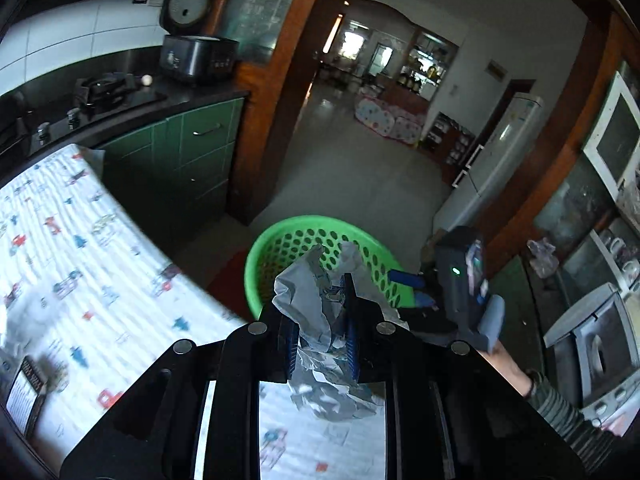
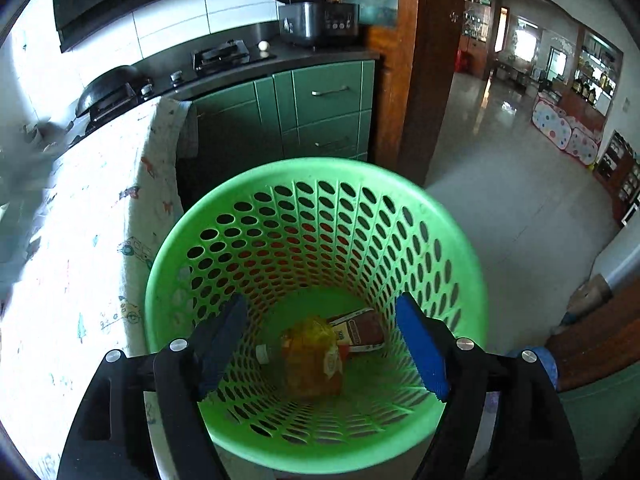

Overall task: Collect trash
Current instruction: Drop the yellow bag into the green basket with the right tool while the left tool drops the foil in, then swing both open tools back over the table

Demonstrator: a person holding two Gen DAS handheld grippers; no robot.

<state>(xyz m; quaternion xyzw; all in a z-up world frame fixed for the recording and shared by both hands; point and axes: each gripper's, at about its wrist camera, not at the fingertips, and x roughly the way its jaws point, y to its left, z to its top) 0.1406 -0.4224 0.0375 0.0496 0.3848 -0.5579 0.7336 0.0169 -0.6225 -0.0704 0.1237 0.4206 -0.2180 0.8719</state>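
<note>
My left gripper (image 1: pixel 320 320) is shut on a crumpled grey-white sheet of paper (image 1: pixel 316 304) and holds it above the table edge, short of the green perforated basket (image 1: pixel 280 240). My right gripper (image 2: pixel 320 340) is open and empty, hovering over the mouth of the basket (image 2: pixel 240 184). At the basket's bottom lie a plastic bottle with a yellow-orange wrapper (image 2: pixel 312 356) and a brown and white carton (image 2: pixel 360 328). The right gripper also shows in the left wrist view (image 1: pixel 404 280) beside the basket.
A table with a white patterned cloth (image 1: pixel 80 240) stands left of the basket; a dark box (image 1: pixel 28 392) lies on it. Green cabinets (image 2: pixel 320 104), a stove (image 2: pixel 220 54) and a rice cooker (image 2: pixel 312 20) are behind. A wooden door frame (image 2: pixel 420 80) and tiled floor (image 2: pixel 500 208) lie to the right.
</note>
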